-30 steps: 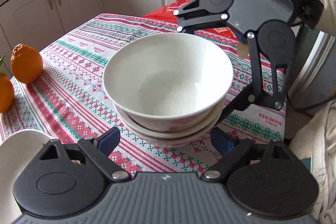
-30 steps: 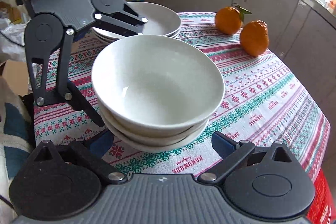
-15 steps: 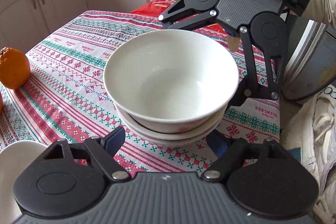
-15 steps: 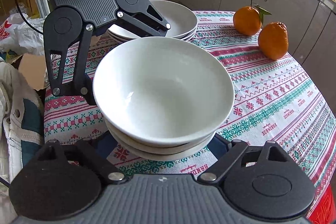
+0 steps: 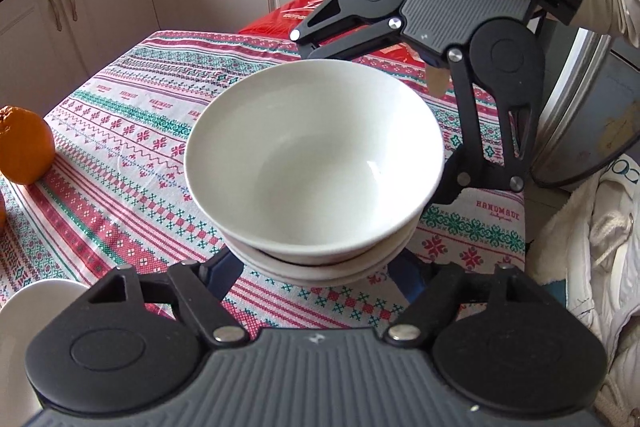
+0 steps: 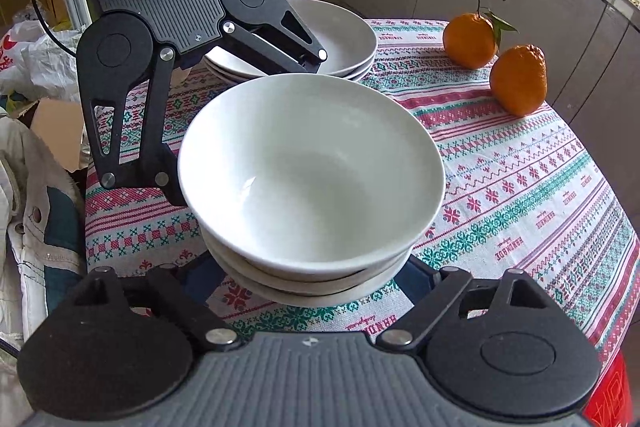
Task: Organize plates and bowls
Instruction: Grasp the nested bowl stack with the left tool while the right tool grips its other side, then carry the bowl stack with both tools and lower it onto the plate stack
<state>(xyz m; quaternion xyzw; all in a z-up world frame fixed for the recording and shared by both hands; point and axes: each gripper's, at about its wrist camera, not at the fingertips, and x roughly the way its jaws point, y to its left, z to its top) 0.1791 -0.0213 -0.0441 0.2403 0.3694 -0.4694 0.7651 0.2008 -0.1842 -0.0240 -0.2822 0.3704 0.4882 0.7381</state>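
Note:
A stack of white bowls (image 5: 316, 163) (image 6: 312, 171), a deep one on top, stands on the patterned tablecloth (image 5: 132, 131). The two grippers face each other across it. My left gripper (image 5: 318, 279) has the stack's base between its jaws, which are closing; its blue pads are tucked under the bottom bowl's rim, and I see no firm press. My right gripper (image 6: 310, 283) clasps the same base from the opposite side, pads against the bottom bowl. Its fingers (image 5: 464, 147) flank the stack in the left wrist view. A second stack of shallow white dishes (image 6: 340, 27) sits behind.
Two oranges (image 6: 470, 41) (image 6: 518, 81) lie on the cloth at the far right. A white dish (image 5: 24, 307) shows at the lower left. A red bag (image 5: 304, 11) and cabinets lie beyond the table edge. A pale jacket (image 5: 580, 247) hangs beside the table.
Both pairs of fingers have drawn in around the base of the bowl stack, the left pair more. The stack itself has stayed where it was on the cloth.

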